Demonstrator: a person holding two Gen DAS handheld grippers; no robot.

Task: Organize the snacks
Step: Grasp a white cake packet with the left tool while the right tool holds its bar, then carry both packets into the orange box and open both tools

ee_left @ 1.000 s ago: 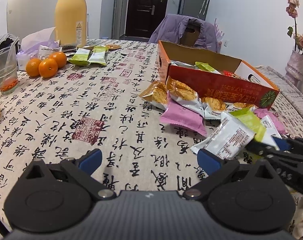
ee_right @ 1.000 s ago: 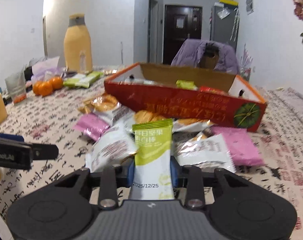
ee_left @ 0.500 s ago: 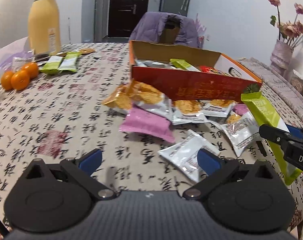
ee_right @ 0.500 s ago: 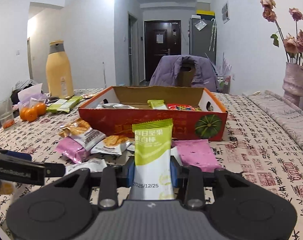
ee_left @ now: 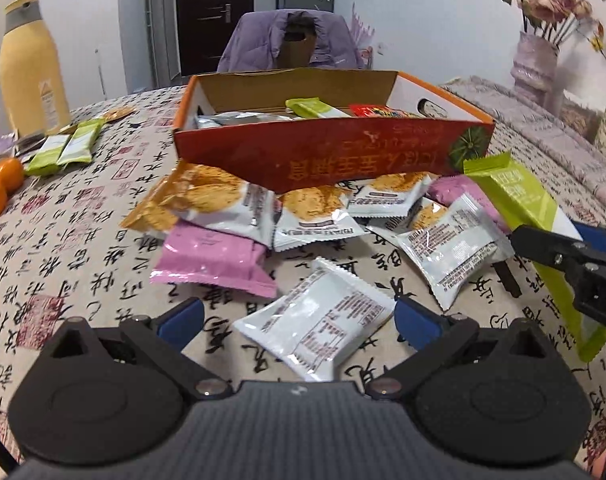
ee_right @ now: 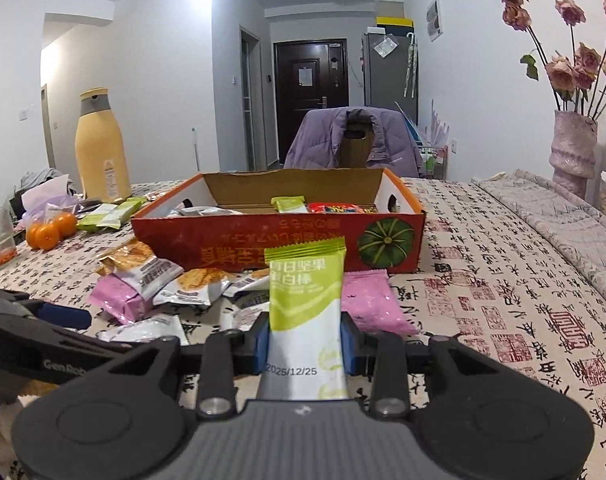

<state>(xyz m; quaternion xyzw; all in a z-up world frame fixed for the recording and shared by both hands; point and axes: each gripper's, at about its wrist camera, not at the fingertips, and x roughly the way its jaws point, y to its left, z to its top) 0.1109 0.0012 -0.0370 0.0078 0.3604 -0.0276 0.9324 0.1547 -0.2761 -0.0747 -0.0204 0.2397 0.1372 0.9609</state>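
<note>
My right tool is clamped on the green-and-white bar packet, gripped low near the printed date, top end standing up free of the surface. My left tool is wide open, holding nothing, hovering just over a white pouch that lies flat between its fingers.

Handling guess: the bar looks light, with a slick film wrapper and probably a firm bar inside, so pinching across the width works. It could slide if I squeeze only the crimped end. The white pouch looks puffy, soft and crinkly, so I'd take it across the middle or by a sealed edge; the biscuit inside may crack under hard pressure.

Next out is the loose pile: a pink packet, orange-printed biscuit pouches, more white ones, overlapping and touching the box front. Beyond that, the red cardboard box, open top, holds a green bar, a red wrapper and silver packs. Far left sit two green bars, oranges and a yellow bottle.

Hard to tell: most of the box floor is hidden by its front wall, so I can't count what's in it. The lower pile items are covered. The bottom of my held bar is hidden behind the tool body. In the left view the right tool is cut off at the frame edge.
</note>
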